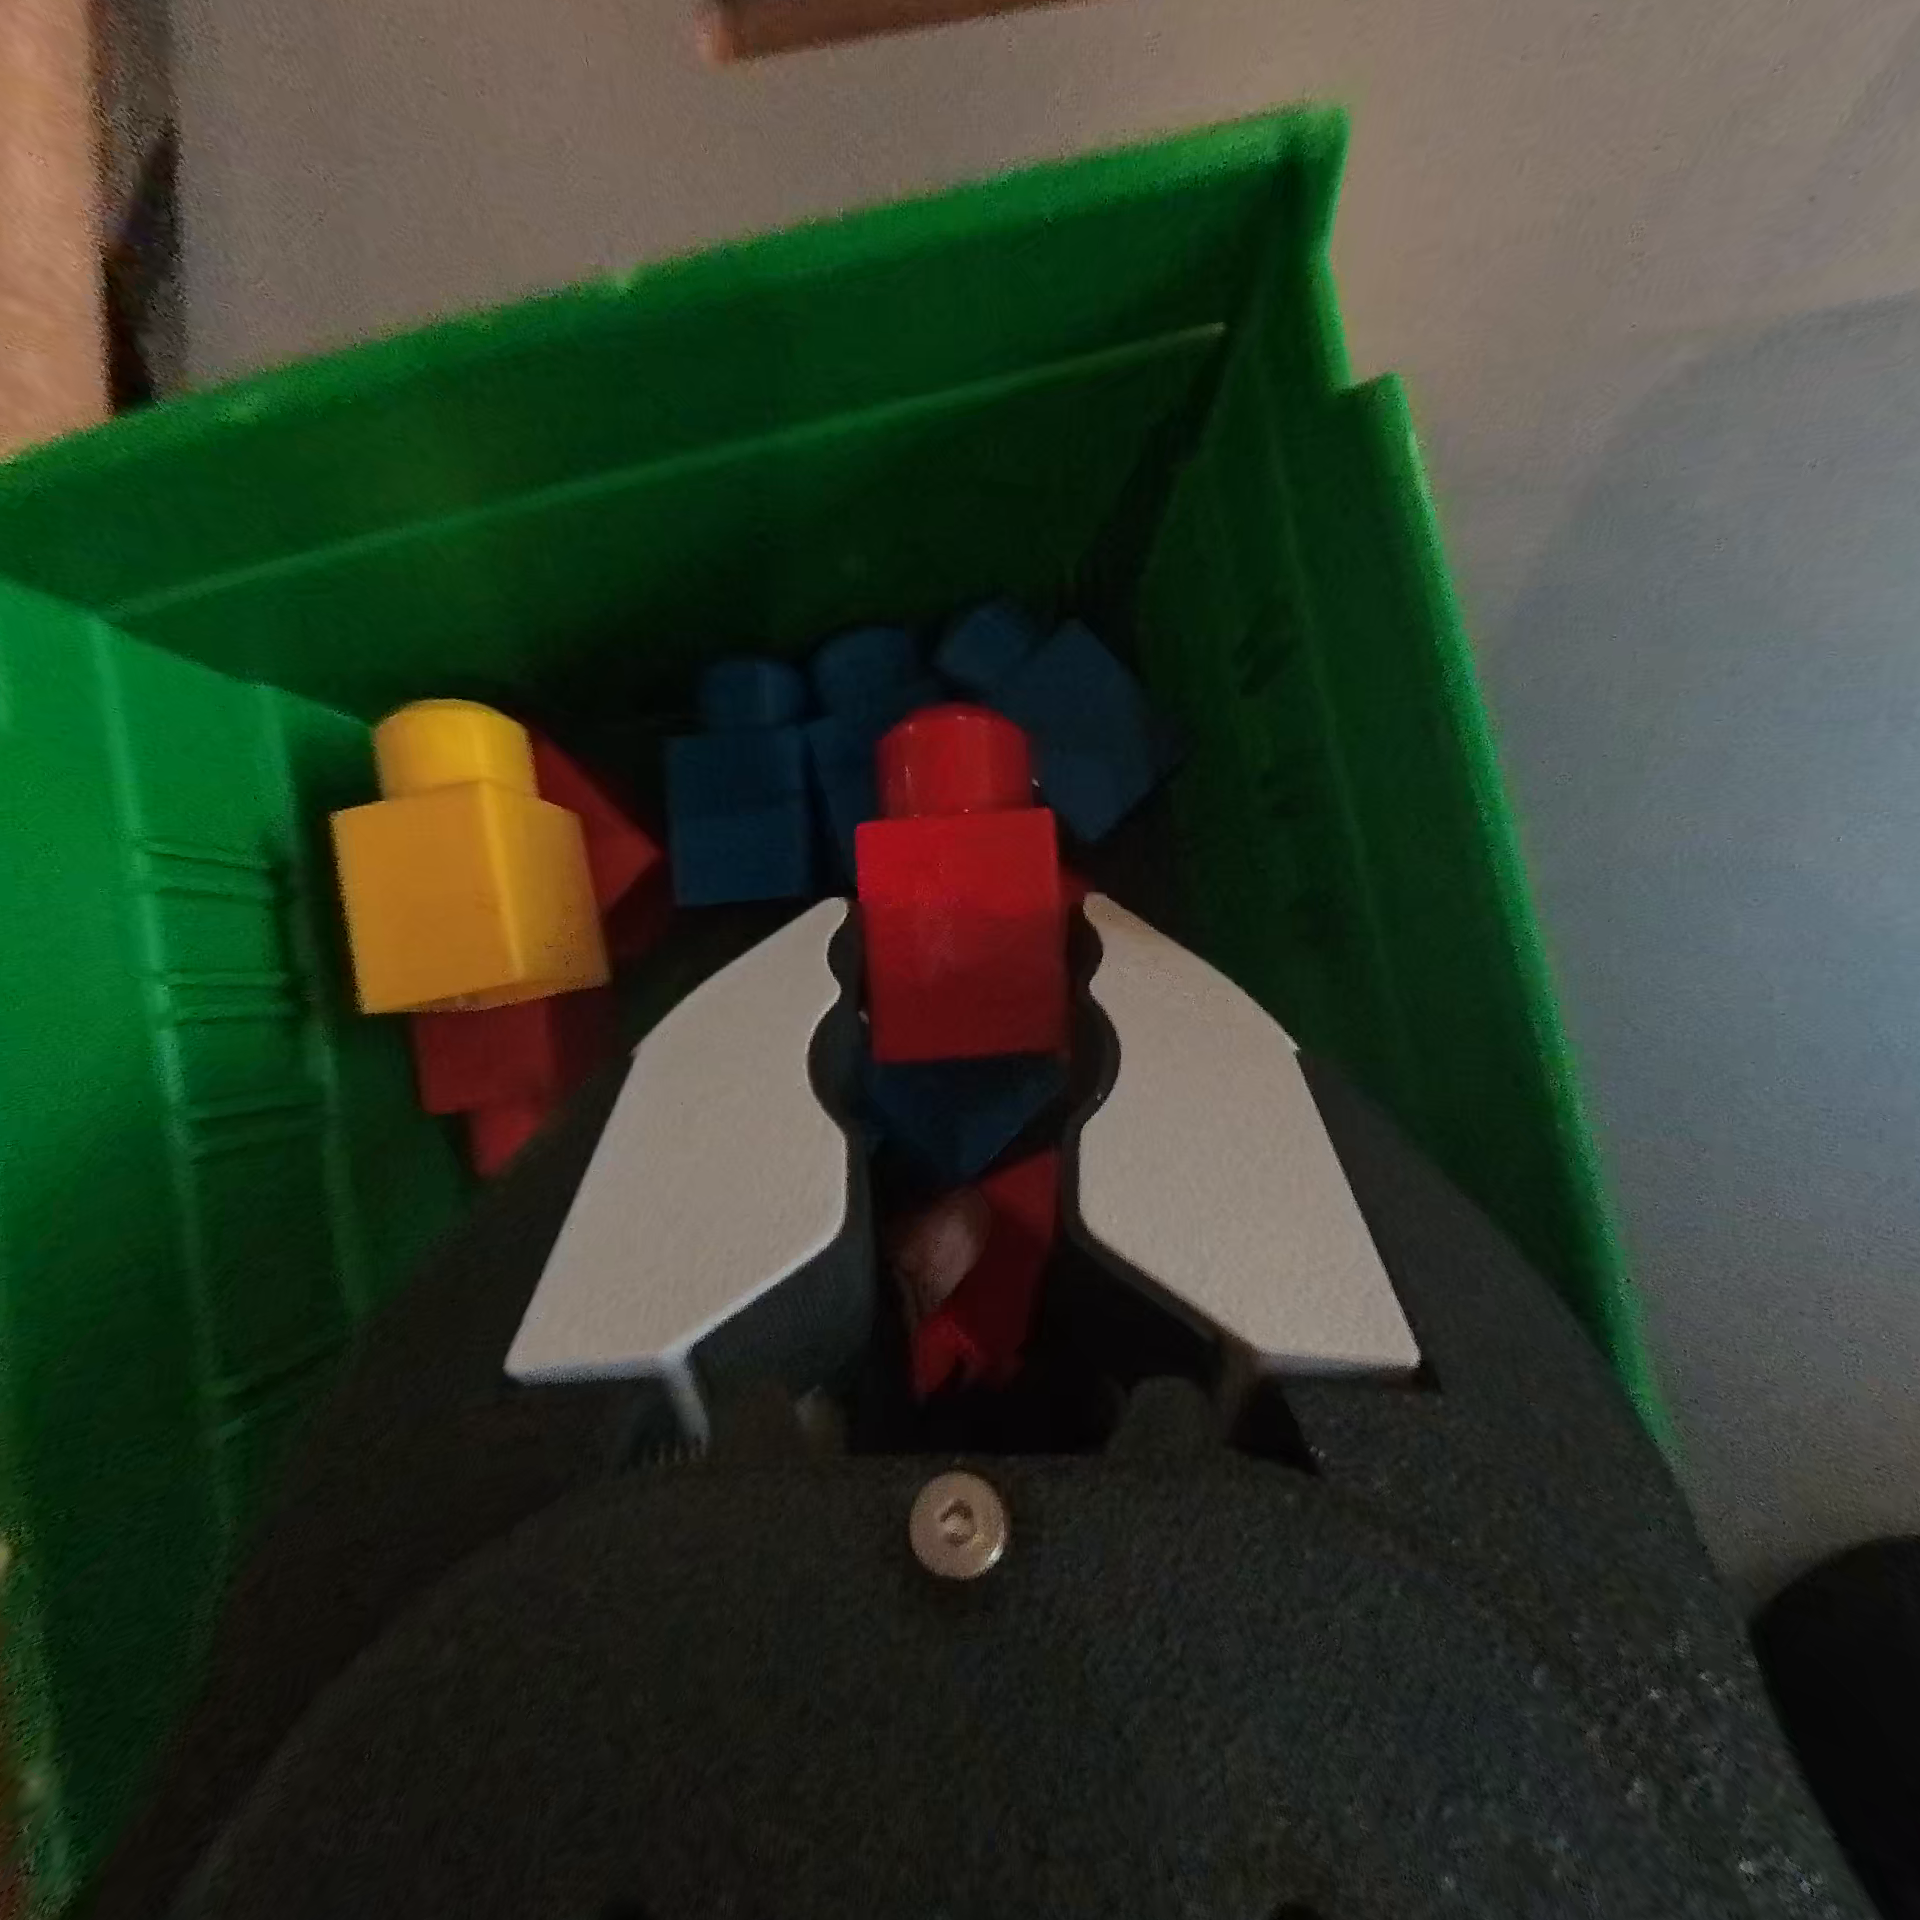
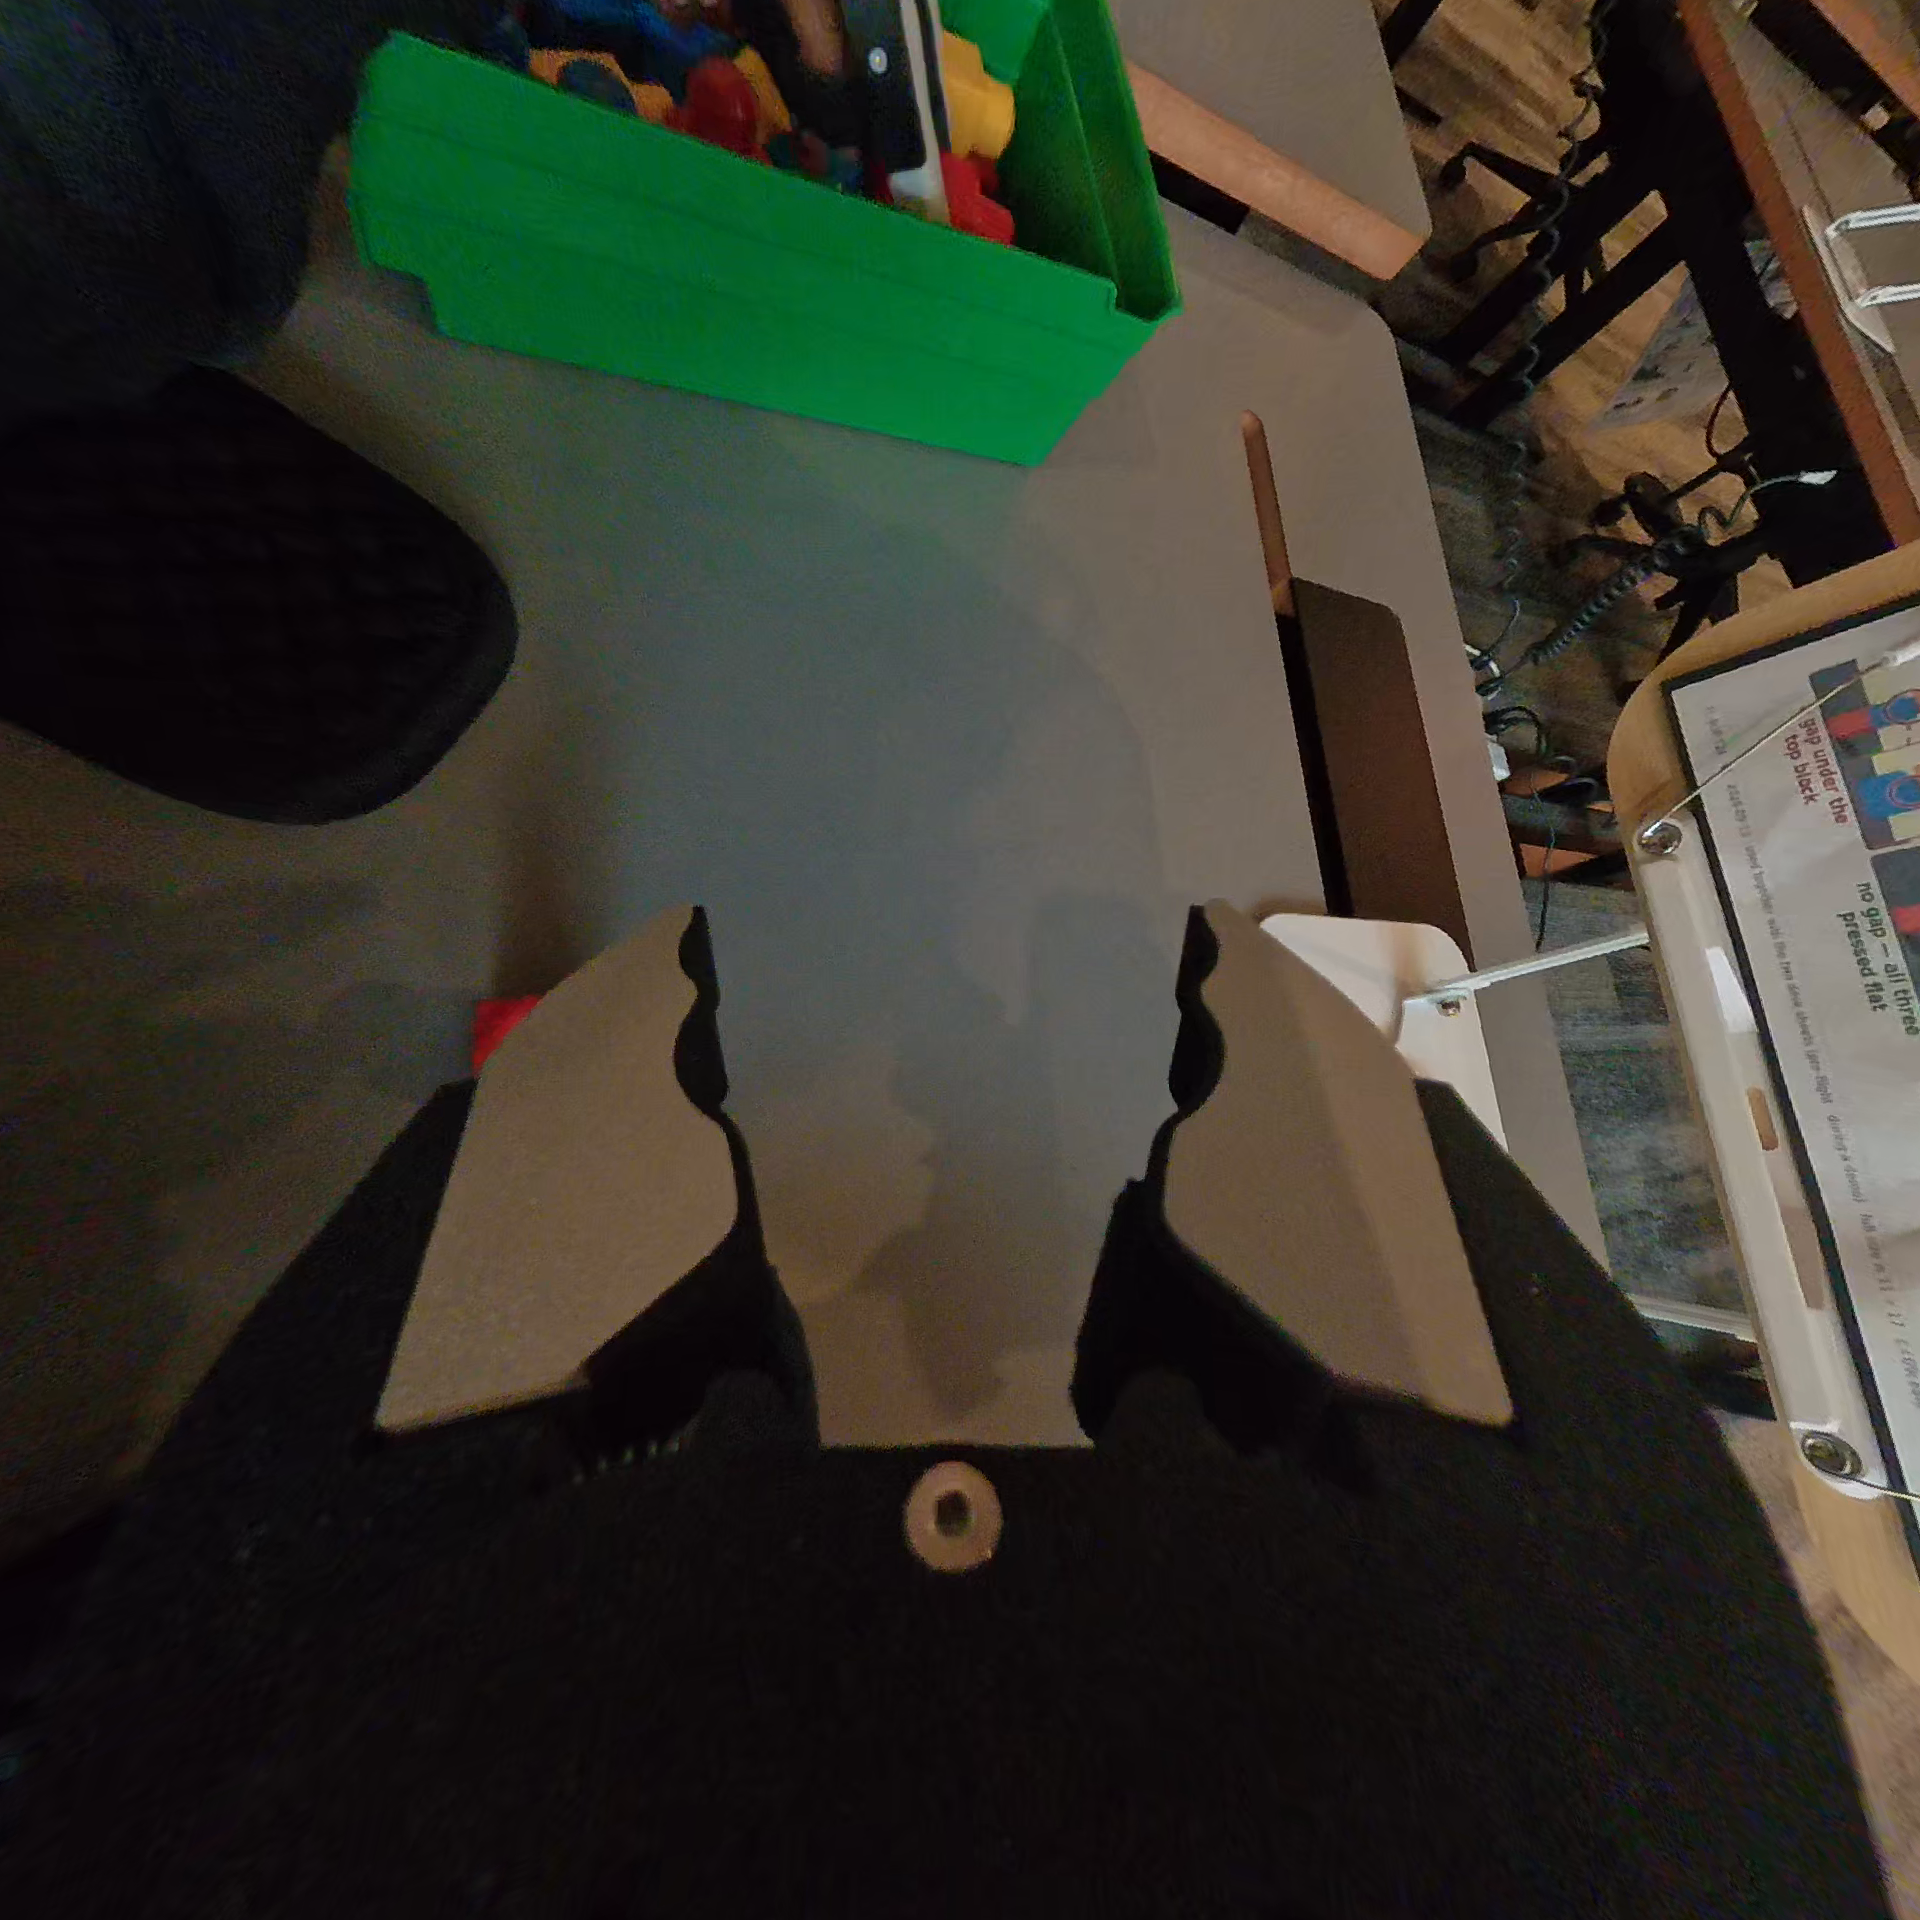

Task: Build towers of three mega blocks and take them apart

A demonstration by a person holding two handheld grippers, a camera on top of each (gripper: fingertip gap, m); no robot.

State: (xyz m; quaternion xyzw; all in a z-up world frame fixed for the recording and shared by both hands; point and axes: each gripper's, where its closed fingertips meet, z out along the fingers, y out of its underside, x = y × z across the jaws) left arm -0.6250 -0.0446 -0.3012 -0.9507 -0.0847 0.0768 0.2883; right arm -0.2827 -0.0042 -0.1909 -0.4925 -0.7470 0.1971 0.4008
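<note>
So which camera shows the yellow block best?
The left wrist view: the yellow block sits big and close inside the green bin. The right wrist view shows only small, blurry yellow bits in the far-off bin.

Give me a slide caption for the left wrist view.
Left gripper closed on a red plastic block inside the green plastic bin, beside yellow and blue blocks.

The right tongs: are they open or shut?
Open. The right tongs stand wide apart over the bare grey table, and nothing is between them.
</note>
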